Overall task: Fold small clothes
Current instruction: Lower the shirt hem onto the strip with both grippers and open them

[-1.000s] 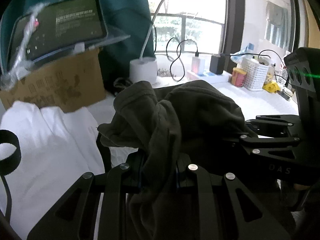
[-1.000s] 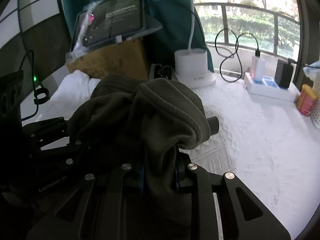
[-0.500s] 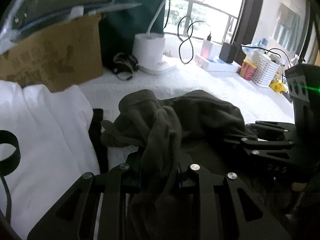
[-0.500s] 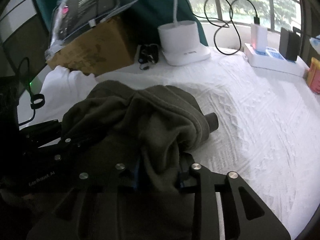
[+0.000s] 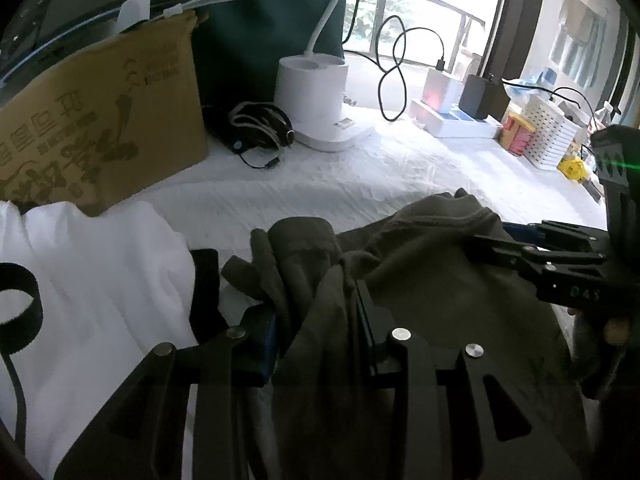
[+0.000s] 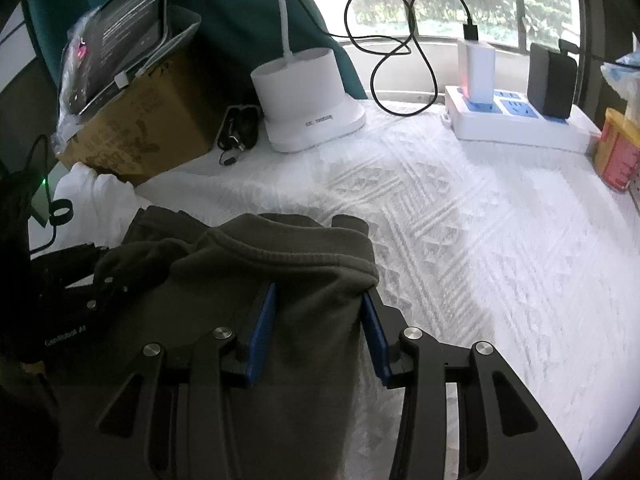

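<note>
A dark olive garment [image 5: 432, 280] lies bunched on the white textured cloth [image 6: 500, 232]. My left gripper [image 5: 320, 332] has opened a little, with a fold of the garment still between its blue pads. My right gripper [image 6: 316, 320] is open, jaws wide on either side of the garment's hemmed edge [image 6: 288, 256], which lies slack between them. Each gripper shows in the other's view, the right one [image 5: 560, 264] on the garment's right side and the left one [image 6: 80, 280] on its left.
A white garment [image 5: 100, 264] lies at the left by a cardboard box [image 5: 100, 120] with a tablet [image 6: 120, 32] on it. A white lamp base [image 6: 308, 100], cables, a power strip [image 6: 516, 120], a red-yellow can [image 6: 616, 156] and a white basket [image 5: 548, 136] stand at the back.
Both grippers have come down with the garment from raised to resting on the cloth. The right gripper's jaws have opened wide; the left ones have parted somewhat.
</note>
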Demonstrator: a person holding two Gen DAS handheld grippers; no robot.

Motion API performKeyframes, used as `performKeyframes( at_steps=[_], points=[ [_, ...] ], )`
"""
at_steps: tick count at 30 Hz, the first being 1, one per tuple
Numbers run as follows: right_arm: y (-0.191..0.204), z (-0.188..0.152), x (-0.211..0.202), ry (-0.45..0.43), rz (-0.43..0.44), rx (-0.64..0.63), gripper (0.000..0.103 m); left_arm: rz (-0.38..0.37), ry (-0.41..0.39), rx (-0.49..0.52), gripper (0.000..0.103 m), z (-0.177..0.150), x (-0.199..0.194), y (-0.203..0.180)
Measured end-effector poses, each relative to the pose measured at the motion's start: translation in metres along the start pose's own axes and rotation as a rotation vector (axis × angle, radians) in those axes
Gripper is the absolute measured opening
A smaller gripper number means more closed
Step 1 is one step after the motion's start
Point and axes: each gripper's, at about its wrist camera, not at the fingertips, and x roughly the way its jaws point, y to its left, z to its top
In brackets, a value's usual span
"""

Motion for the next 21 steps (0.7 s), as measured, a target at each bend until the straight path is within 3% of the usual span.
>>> performKeyframes(
  at_steps=[9, 13, 17, 21],
  points=[
    [-0.004, 0.012, 0.011, -0.019, -0.062, 0.007, 0.045, 0.022, -0.010, -0.039, 0.035, 0.010, 0.010, 0.009],
    [-0.007, 0.012, 0.010, -0.028, -0.076, 0.013, 0.054, 0.027, -0.012, -0.039, 0.036, 0.009, 0.008, 0.009],
    [-0.008, 0.009, 0.006, -0.036, -0.094, 0.019, 0.056, 0.044, -0.026, -0.041, 0.038, 0.007, 0.004, 0.008],
    [-0.010, 0.004, 0.000, -0.038, -0.151, 0.012, 0.073, 0.075, -0.041, -0.026, 0.038, 0.006, 0.000, 0.004]
  ],
)
